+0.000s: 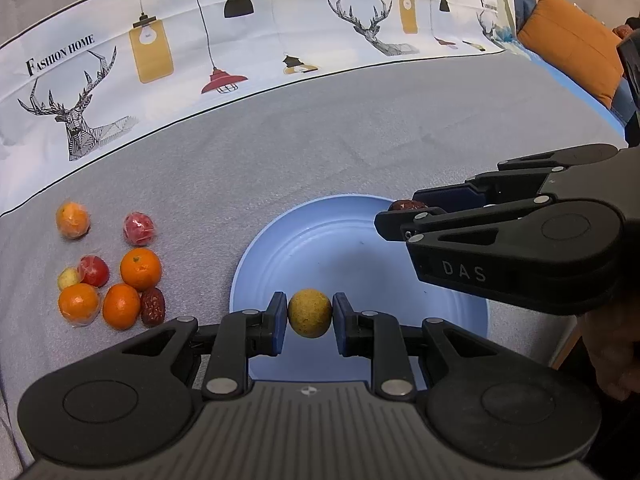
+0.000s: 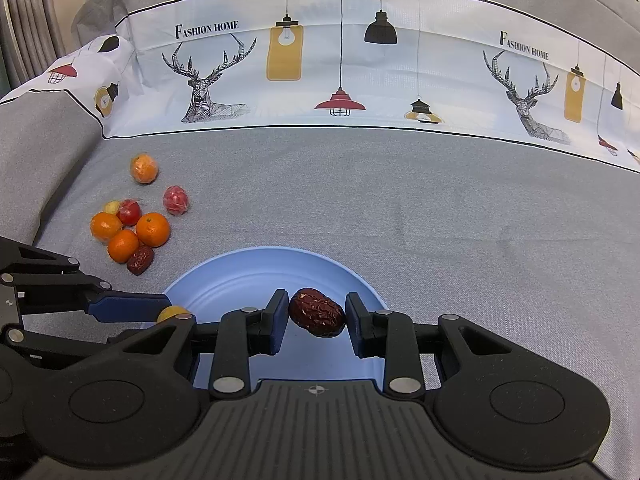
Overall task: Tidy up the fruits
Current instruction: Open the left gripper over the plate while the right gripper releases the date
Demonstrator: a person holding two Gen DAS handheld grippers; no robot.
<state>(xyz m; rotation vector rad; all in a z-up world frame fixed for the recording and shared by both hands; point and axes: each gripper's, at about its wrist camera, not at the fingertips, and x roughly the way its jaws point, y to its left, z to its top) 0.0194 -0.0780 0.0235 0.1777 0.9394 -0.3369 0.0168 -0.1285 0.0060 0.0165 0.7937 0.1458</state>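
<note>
Both over blue plate (image 1: 256,264) at frame bottom-centre: left gripper (image 1: 310,314) pinches yellow fruit (image 1: 310,313), right gripper (image 2: 316,314) w/ red date (image 2: 317,312) touching left pad, gap at right; drop low & release gently so neither rolls off rim

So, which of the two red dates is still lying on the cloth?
The red date at the near end of the fruit pile, beside an orange; the other date is in the right gripper.

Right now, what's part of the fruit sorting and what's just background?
Job:
left gripper holding yellow round fruit
right gripper holding red date
blue plate
loose pile: oranges, wrapped red fruits, second date

Background:
deer-print cloth
orange cushion
grey sofa fabric
</note>
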